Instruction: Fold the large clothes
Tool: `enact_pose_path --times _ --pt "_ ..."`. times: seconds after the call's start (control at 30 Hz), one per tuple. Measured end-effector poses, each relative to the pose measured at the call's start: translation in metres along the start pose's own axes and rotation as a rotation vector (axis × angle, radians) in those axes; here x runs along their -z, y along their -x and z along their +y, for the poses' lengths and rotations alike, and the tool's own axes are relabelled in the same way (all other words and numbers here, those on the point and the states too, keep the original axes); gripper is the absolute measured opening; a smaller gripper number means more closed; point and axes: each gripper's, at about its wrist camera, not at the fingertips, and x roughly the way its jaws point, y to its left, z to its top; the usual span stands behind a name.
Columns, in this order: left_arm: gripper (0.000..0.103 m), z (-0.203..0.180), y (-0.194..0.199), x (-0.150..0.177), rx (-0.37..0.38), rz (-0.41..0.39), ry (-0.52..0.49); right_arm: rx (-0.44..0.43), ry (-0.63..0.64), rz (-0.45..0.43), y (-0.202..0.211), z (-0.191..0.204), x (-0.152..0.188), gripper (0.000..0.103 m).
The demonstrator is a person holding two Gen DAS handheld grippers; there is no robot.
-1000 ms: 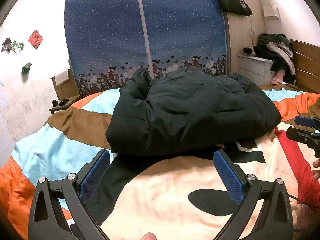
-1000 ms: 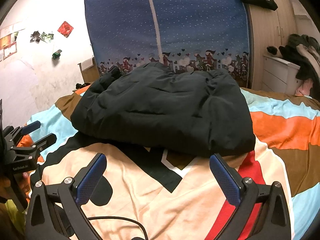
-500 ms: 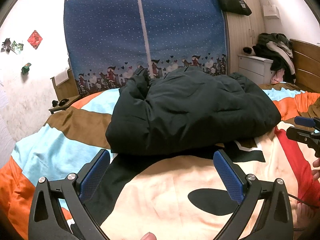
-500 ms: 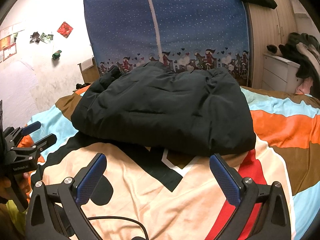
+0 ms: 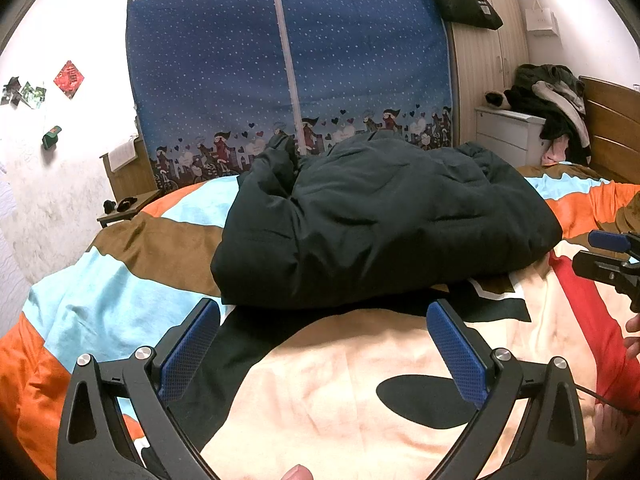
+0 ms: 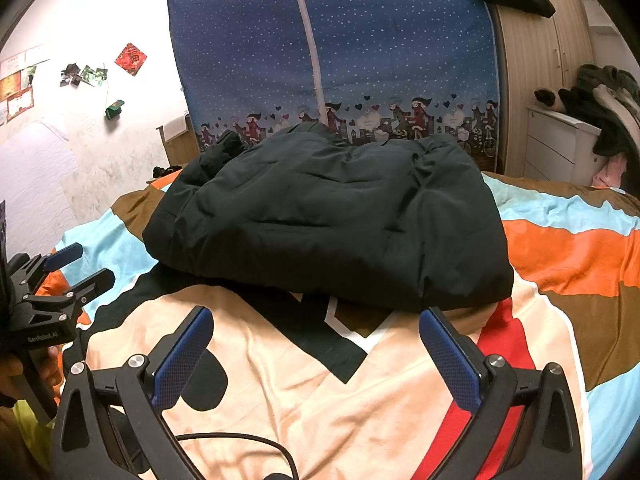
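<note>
A large black padded jacket (image 5: 376, 220) lies folded in a thick bundle on the bed; it also shows in the right wrist view (image 6: 332, 216). My left gripper (image 5: 324, 316) is open and empty, just short of the jacket's near edge, above the bedspread. My right gripper (image 6: 316, 320) is open and empty, also just short of the jacket's near edge. The left gripper shows at the left edge of the right wrist view (image 6: 78, 266). The right gripper shows at the right edge of the left wrist view (image 5: 600, 252).
The bedspread (image 5: 320, 392) has orange, blue, brown and cream patches. A blue fabric wardrobe (image 5: 288, 68) stands behind the bed. A white drawer unit (image 5: 508, 132) with piled clothes (image 5: 556, 100) is at the right. A small wooden table (image 5: 128, 204) stands at the left.
</note>
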Motion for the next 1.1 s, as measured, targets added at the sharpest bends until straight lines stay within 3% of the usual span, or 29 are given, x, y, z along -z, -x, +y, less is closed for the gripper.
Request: enact_pose_path --times 1.1 --pt "0.101 -0.0002 -0.0005 0.0007 0.002 0.0 -0.001 0.001 -0.004 0.005 -0.0005 0.0011 0.0022 0.103"
